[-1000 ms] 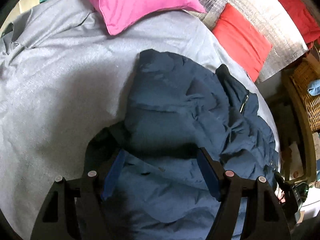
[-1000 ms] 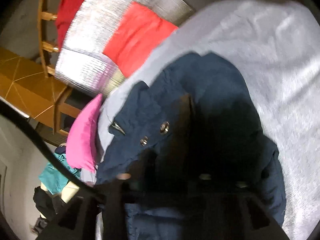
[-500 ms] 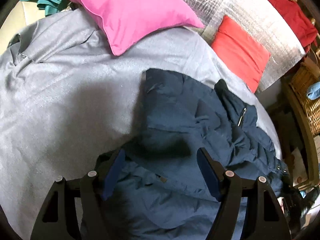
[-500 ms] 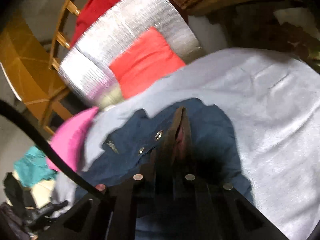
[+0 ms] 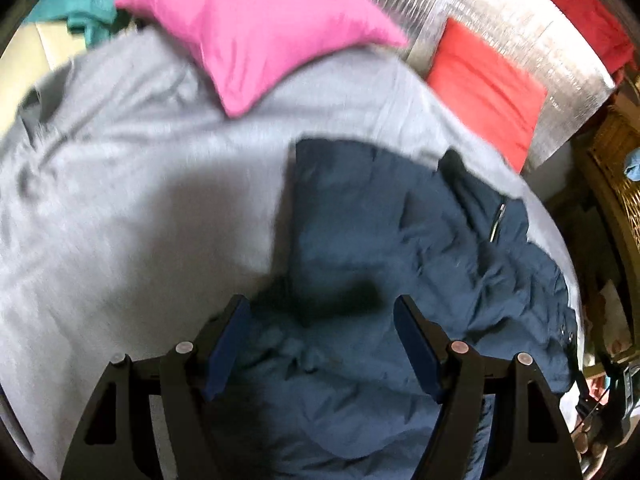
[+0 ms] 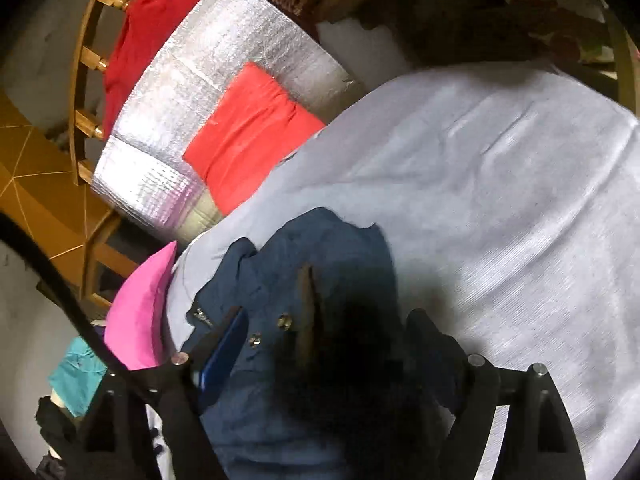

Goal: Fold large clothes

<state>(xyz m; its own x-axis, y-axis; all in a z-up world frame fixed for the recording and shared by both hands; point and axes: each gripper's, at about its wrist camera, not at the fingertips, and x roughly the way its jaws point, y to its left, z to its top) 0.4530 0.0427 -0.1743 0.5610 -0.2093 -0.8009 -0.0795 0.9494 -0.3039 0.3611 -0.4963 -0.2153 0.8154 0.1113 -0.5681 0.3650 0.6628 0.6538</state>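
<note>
A dark navy padded jacket (image 5: 400, 248) lies crumpled on the grey bed cover (image 5: 120, 200), with a zip pull showing near its right side. My left gripper (image 5: 322, 312) is open above the jacket's near part and holds nothing. In the right wrist view the same jacket (image 6: 320, 280) shows snap buttons and a brown inner strip. My right gripper (image 6: 326, 328) is open, its jaws wide apart over the jacket's snap edge, and holds nothing.
A pink pillow (image 5: 260, 28) lies at the head of the bed, with a red cushion (image 5: 484, 84) against a silver quilted panel (image 5: 520, 20). A wicker basket (image 5: 616, 184) stands to the right. Teal clothes (image 5: 84, 4) lie at the far left. A wooden chair (image 6: 88, 92) holds a red garment.
My right gripper was shut on the jacket's edge and has opened, letting the fabric go. My left gripper stayed open and drew back a little.
</note>
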